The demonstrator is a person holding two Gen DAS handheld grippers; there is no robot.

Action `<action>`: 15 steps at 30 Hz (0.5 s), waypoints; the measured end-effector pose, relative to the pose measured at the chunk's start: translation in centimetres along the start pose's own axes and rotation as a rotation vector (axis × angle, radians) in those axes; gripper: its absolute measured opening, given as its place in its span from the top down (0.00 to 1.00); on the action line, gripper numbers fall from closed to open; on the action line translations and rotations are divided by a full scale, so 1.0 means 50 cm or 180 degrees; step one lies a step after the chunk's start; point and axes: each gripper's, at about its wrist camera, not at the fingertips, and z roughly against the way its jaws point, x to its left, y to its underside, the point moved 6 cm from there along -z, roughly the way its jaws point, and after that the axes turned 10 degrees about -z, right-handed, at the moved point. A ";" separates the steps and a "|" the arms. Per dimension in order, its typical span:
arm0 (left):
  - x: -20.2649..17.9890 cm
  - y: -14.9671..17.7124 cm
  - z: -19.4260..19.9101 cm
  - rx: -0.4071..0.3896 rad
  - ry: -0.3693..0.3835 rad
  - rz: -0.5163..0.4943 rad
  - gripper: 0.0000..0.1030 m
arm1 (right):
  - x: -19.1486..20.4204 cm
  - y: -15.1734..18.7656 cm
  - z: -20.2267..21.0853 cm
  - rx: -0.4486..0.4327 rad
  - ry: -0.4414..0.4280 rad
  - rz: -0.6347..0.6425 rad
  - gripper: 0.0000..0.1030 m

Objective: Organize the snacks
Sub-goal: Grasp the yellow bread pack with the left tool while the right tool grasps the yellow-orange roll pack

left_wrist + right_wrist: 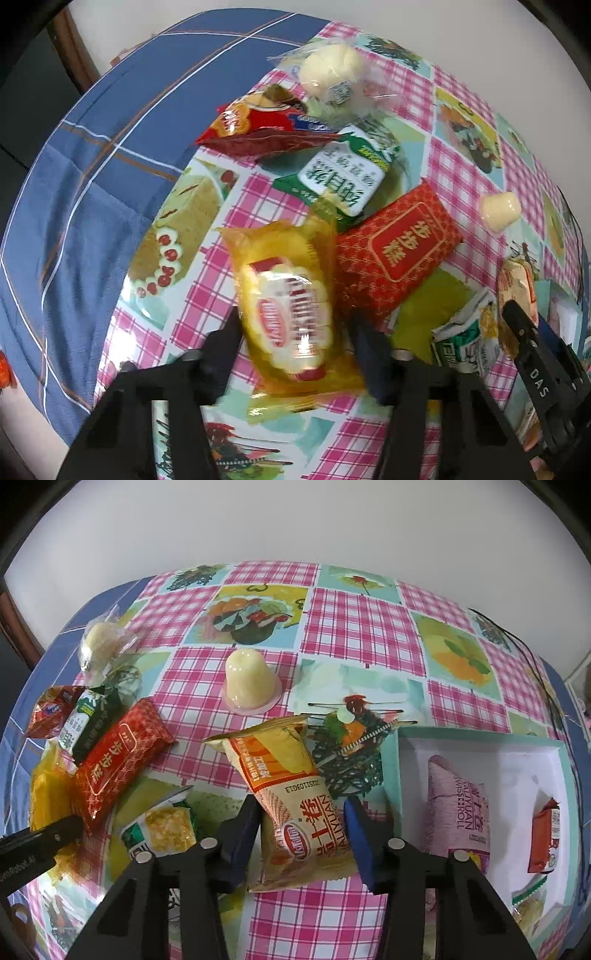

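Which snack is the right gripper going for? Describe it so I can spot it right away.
Find the white box with the teal rim at the table's right side. Just left of it, between the right gripper fingers, lies the orange-and-cream roll pack. Unlike the pink roll pack inside the box, it is orange and still on the checked cloth.

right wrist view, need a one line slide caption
Right gripper fingers closed on an orange Swiss-roll packet, beside the teal box on the checked tablecloth.
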 end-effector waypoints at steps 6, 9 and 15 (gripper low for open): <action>-0.019 0.003 0.012 -0.0029 0.0073 -0.0094 0.60 | -0.005 0.012 0.007 0.0034 -0.0012 -0.0002 0.61; -0.038 0.009 0.026 -0.0075 0.0107 -0.0161 0.60 | -0.014 0.025 0.017 0.0058 -0.0038 -0.0029 0.62; -0.087 0.022 0.066 -0.0191 0.0181 -0.0267 0.60 | -0.041 0.043 0.038 0.0117 -0.0085 -0.0157 0.63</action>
